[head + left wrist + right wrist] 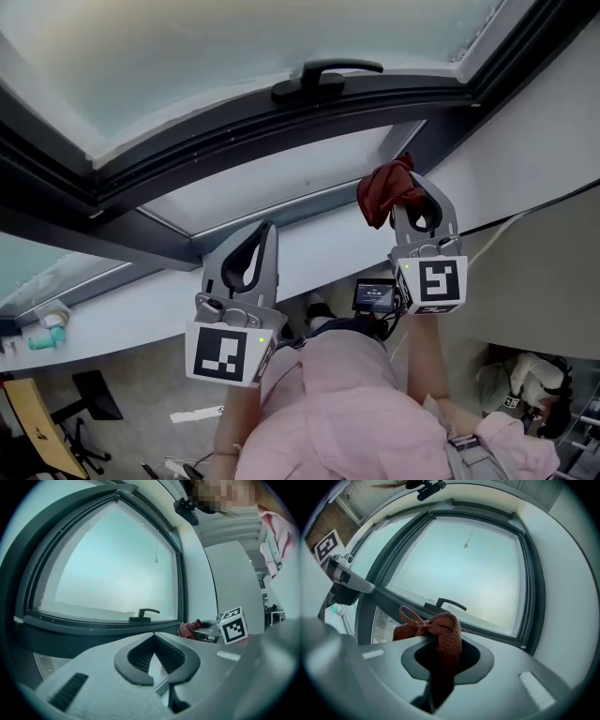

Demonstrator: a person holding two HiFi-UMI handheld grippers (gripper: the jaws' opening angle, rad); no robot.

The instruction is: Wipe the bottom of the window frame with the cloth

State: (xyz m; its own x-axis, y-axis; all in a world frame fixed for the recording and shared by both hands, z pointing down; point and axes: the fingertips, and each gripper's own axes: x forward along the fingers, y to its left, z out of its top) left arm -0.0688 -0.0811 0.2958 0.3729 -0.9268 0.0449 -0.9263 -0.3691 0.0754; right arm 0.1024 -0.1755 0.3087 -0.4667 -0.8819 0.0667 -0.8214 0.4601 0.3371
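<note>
A crumpled dark red cloth (384, 192) is pinched in my right gripper (410, 183), which is shut on it just under the dark bottom bar of the window frame (234, 141). In the right gripper view the cloth (440, 630) bulges out over the jaws, with the frame (487, 632) and its black handle (450, 604) close behind. My left gripper (269, 228) is shut with nothing in it, held lower and to the left, near the white sill (141, 309). The left gripper view shows its closed jaws (154, 634) and the cloth (188, 629) off to the right.
A black window handle (323, 77) sits on the sash above the cloth. A teal object (47, 337) lies on the sill at far left. A small screen device (375, 295) hangs below the grippers. A thin cable (525, 217) runs along the right wall.
</note>
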